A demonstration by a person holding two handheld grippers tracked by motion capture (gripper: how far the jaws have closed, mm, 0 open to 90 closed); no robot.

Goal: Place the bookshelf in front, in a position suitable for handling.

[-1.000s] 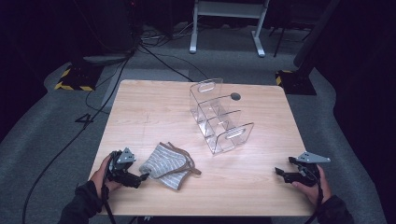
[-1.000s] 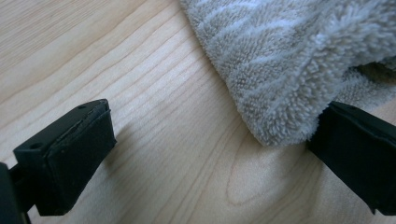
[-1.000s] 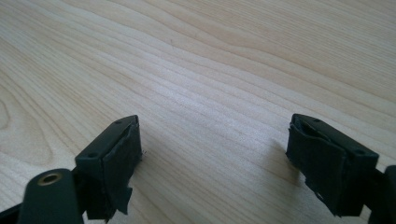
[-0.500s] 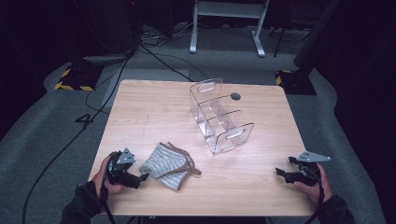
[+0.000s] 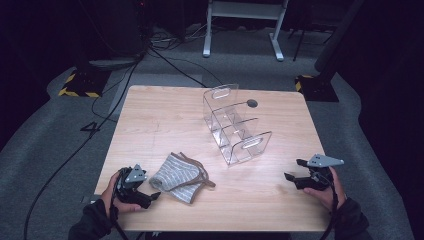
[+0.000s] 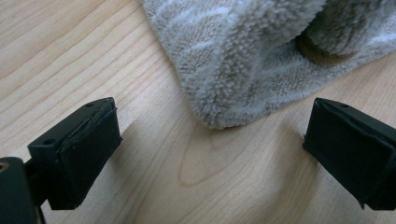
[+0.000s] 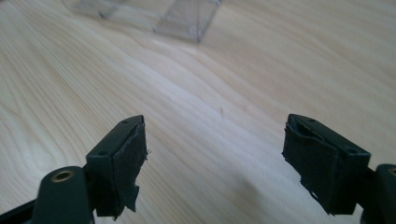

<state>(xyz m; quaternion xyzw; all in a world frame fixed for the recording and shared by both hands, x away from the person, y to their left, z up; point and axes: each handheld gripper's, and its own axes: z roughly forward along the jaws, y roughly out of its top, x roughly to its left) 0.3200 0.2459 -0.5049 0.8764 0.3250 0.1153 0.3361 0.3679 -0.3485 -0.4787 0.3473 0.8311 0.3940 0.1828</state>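
On the wooden table (image 5: pixel 150 125), near its front left corner, lay the folded grey towel (image 5: pixel 177 176), likely soft and limp, best pinched at its near corner; the left gripper (image 6: pixel 210 140) gaped wide just before it.

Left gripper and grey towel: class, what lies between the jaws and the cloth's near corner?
Bare wooden table. In the left gripper view, the left gripper has its jaws open, apart from the grey towel, with nothing between.
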